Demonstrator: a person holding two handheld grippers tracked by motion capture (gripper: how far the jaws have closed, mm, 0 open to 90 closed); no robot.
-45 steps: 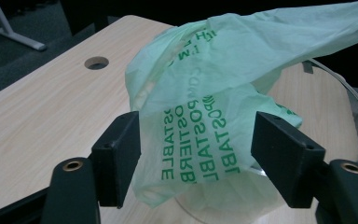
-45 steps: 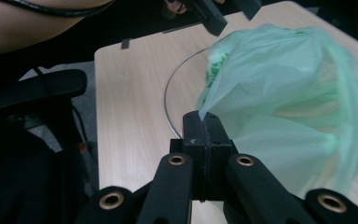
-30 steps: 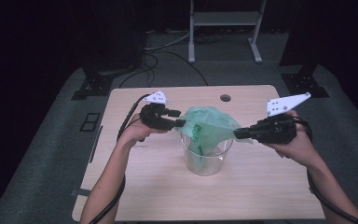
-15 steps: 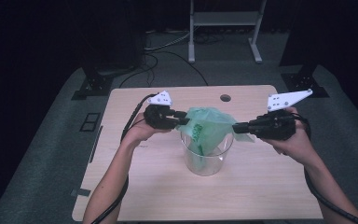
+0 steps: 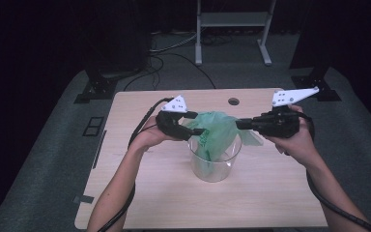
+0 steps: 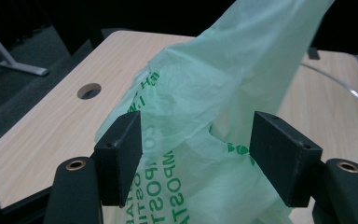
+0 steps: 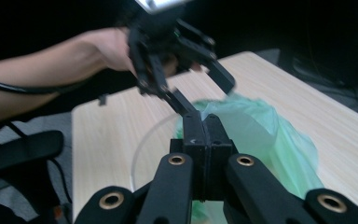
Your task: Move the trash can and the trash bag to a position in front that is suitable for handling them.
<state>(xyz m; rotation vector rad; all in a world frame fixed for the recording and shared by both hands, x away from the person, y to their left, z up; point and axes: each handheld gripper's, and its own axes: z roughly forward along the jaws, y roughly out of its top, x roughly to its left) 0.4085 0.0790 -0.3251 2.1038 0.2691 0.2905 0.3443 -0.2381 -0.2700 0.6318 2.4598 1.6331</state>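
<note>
The green bag [image 5: 217, 133] sits in the clear container [image 5: 216, 164] at mid-table [image 5: 140, 193], its mouth bunched above the rim with nothing else visible inside. The right gripper [image 7: 204, 125] is clamped on the bag's edge; the left gripper [image 6: 196, 156] has just been opening, film between its spread, non-pressing pads. Judgement: close the left gripper on one layer, then draw both edges apart over the rim without tipping the container.
</note>
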